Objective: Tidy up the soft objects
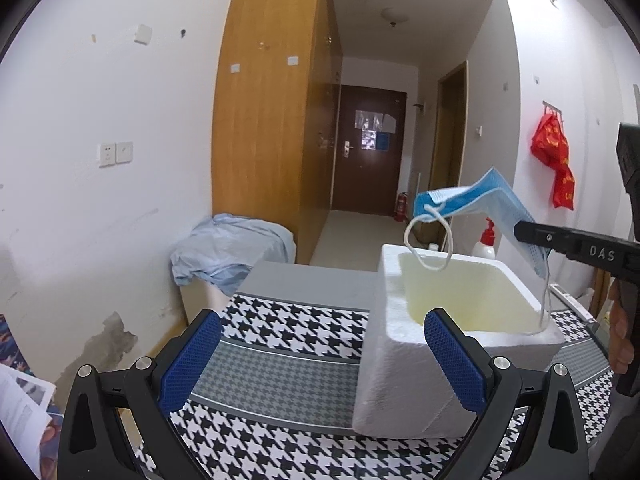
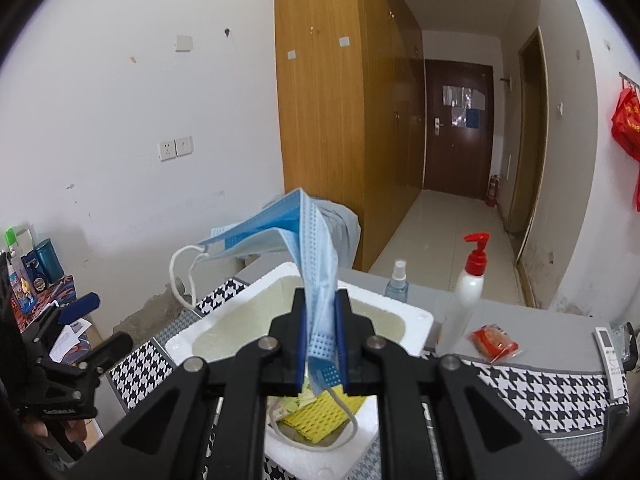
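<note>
My right gripper (image 2: 320, 332) is shut on a blue face mask (image 2: 288, 236) and holds it above a white foam box (image 2: 416, 320). The mask's white ear loops hang down, one into the box. A yellow foam net (image 2: 320, 412) lies inside the box beneath the gripper. In the left wrist view the mask (image 1: 476, 200) hangs from the right gripper (image 1: 524, 232) over the foam box (image 1: 404, 368). My left gripper (image 1: 320, 364) is open and empty, low over the houndstooth cloth, its right finger beside the box's front wall.
A houndstooth cloth (image 1: 280, 360) covers the grey table. A red-capped pump bottle (image 2: 468, 280), a small spray bottle (image 2: 397, 280), a red snack packet (image 2: 494, 342) and a remote (image 2: 610, 356) stand right of the box. Crumpled blue fabric (image 1: 232, 248) lies behind.
</note>
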A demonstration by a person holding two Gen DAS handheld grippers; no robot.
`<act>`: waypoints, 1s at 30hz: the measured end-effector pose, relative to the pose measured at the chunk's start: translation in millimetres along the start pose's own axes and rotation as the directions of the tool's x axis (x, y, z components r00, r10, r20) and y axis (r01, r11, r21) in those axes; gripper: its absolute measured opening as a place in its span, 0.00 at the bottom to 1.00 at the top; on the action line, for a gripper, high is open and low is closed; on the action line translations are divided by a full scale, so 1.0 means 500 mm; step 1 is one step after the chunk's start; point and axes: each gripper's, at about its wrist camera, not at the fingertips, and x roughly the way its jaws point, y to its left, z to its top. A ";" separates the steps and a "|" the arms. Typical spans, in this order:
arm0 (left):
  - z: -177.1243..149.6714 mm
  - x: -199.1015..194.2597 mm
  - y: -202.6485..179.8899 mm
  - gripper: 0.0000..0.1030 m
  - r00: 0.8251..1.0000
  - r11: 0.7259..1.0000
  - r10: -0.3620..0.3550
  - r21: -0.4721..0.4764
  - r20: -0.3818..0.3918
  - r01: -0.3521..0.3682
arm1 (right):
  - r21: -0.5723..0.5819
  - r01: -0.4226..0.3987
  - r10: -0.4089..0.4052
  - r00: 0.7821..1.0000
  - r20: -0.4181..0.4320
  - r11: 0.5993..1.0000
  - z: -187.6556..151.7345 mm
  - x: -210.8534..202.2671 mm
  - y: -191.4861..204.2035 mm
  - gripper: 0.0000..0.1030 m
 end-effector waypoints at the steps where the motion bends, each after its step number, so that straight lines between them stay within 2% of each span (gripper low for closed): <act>1: -0.001 0.000 0.004 0.99 1.000 1.000 0.004 -0.001 0.000 -0.004 | 0.002 0.000 0.000 1.000 -0.006 1.000 -0.001 0.004 -0.002 0.15; 8: -0.003 0.002 0.028 0.99 1.000 1.000 0.020 -0.021 -0.005 -0.020 | 0.012 -0.006 0.006 0.998 -0.061 1.000 -0.009 0.039 0.004 0.15; 18: -0.007 0.009 0.036 0.99 1.000 0.999 0.022 -0.025 -0.021 -0.023 | 0.033 0.034 -0.030 0.992 -0.125 0.999 -0.025 0.063 0.000 0.17; 20: -0.006 0.010 0.040 0.99 0.999 0.999 0.023 -0.024 -0.022 -0.023 | 0.030 0.037 -0.033 0.990 -0.136 0.999 -0.027 0.066 0.000 0.31; 21: -0.006 0.009 0.040 0.99 1.000 0.999 0.022 -0.025 -0.022 -0.023 | 0.022 0.037 -0.034 0.990 -0.139 0.999 -0.028 0.067 0.002 0.47; 22: -0.006 0.009 0.040 0.99 1.000 0.999 0.022 -0.026 -0.022 -0.022 | 0.017 0.035 -0.032 0.990 -0.136 0.999 -0.029 0.066 0.003 0.58; 23: -0.006 0.010 0.040 0.99 0.999 0.999 0.023 -0.025 -0.024 -0.023 | 0.015 0.031 -0.028 0.991 -0.130 0.999 -0.029 0.064 0.006 0.61; 25: -0.006 0.009 0.039 0.99 0.999 0.999 0.025 -0.023 -0.025 -0.025 | 0.012 0.028 -0.027 0.992 -0.119 1.000 -0.028 0.060 0.009 0.74; 27: -0.006 0.008 0.039 0.99 0.999 0.999 0.025 -0.025 -0.024 -0.026 | 0.008 0.031 -0.030 0.993 -0.112 0.999 -0.028 0.057 0.012 0.79; 30: -0.006 0.008 0.037 0.99 0.999 1.000 0.025 -0.018 -0.026 -0.026 | 0.018 0.022 -0.020 0.994 -0.106 1.000 -0.025 0.051 0.008 0.79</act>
